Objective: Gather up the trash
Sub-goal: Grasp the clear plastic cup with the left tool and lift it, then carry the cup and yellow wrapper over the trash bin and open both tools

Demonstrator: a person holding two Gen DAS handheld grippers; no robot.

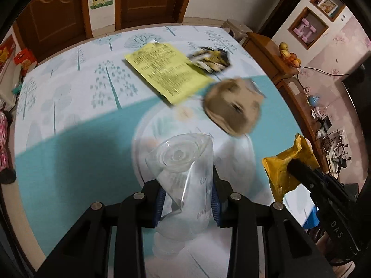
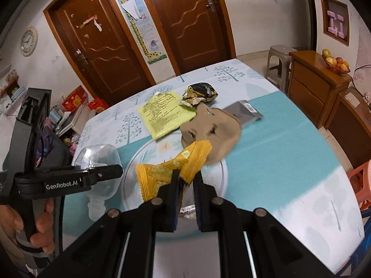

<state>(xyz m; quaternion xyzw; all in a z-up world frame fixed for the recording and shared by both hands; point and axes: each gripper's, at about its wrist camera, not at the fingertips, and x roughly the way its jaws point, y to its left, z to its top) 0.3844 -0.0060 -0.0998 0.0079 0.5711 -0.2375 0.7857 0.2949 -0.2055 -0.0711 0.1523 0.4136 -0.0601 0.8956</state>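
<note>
Clear plastic cut bottle [image 1: 185,162] clamped in my left gripper [image 1: 189,199] | right gripper [image 2: 187,185] pinching yellow crinkly snack wrapper [image 2: 171,169] | thin grip could slip

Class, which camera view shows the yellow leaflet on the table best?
The right wrist view: the yellow leaflet is sharp, though a dark wrapper overlaps one corner. The left wrist view shows the leaflet larger but motion-blurred.

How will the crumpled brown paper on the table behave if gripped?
The brown paper looks thin and creased, so probably light and floppy. It overlaps the yellow leaflet, so pulling it may drag that along. Unlikely to roll.
</note>
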